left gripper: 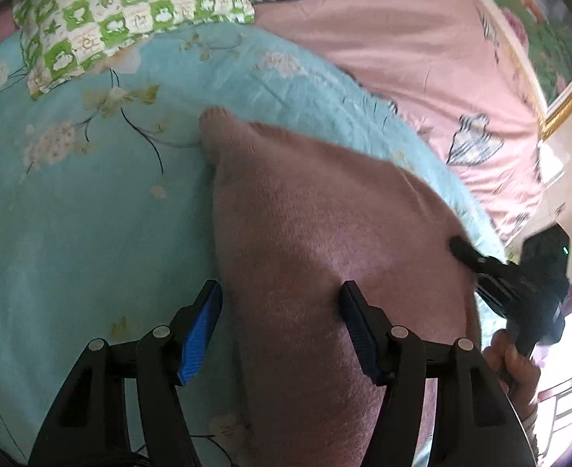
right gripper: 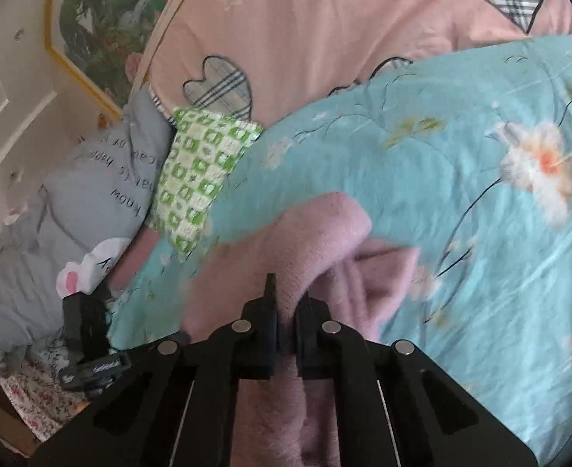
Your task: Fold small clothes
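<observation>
garment: small fuzzy pink fleece garment (left gripper: 305,233), lying on the turquoise floral quilt (left gripper: 72,214) on the bed; far tip points toward the green-and-white checked pillow (left gripper: 130,11), which sits at the quilt's far edge
right hand-held gripper (right gripper: 286,311): jaws closed tight on a bunched fold of the pink garment's near edge; cloth pinched between the pads and trailing out below them
left hand-held gripper (left gripper: 282,311): jaws roughly half open, nothing gripped; blue-padded finger (left gripper: 198,334) just off the garment's edge over the quilt, black finger (left gripper: 357,330) over the pink cloth
contact left: cannot tell if the fingertips touch the cloth
person: hand (left gripper: 515,366) on the right tool's handle, at the garment's right side
step: picking up the garment edge for a fold; only 1 of 2 grips made
next move: likely needs the left jaws to settle over the edge near the quilt and close, then both carry that edge toward the far tip
risk: thick fleece may bunch or slip
</observation>
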Demonstrator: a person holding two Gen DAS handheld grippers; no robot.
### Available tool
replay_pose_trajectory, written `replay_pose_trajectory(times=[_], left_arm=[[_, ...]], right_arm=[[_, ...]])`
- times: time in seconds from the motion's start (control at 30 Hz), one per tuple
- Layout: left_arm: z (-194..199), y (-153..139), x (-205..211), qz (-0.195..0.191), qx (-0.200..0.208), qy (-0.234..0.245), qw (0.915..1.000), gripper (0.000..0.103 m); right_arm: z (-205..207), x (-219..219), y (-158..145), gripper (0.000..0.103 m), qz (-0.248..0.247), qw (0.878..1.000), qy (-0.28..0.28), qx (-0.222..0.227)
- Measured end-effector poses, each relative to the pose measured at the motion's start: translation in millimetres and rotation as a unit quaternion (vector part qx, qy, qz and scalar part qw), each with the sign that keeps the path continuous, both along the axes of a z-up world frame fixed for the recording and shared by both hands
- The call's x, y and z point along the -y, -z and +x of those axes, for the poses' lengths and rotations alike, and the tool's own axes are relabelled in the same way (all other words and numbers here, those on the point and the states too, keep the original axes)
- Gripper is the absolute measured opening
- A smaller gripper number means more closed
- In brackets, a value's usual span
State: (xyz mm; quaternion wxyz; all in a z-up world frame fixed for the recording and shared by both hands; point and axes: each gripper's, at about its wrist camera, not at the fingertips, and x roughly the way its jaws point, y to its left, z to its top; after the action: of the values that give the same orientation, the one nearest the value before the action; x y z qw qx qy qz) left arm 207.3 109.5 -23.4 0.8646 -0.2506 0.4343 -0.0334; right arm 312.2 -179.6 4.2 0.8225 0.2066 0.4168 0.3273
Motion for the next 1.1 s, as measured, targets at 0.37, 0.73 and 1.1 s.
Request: replay_pose_trajectory(times=[0.37, 0.73, 1.1], left_arm=[[-43.2, -9.2, 2.7, 0.017, 0.004, 0.004, 0.9998, 0.064], [-82.5, 8.5, 40.3, 0.084, -0.016, 0.048, 0.9952, 0.065], [-96.8, -12.2, 23.8, 0.084, 0.023, 0.028, 0.9958, 0.065]], right_arm=[[-68.7, 21.3, 9.8, 0.03, -0.021, 1.0, -0.008, -0.004], [-124.1, 25.3, 32.6, 0.008, -0.156, 0.987, -0.017, 0.018], [-136.5, 32.7, 16.9, 0.02, -0.126, 0.992, 0.018, 0.018]])
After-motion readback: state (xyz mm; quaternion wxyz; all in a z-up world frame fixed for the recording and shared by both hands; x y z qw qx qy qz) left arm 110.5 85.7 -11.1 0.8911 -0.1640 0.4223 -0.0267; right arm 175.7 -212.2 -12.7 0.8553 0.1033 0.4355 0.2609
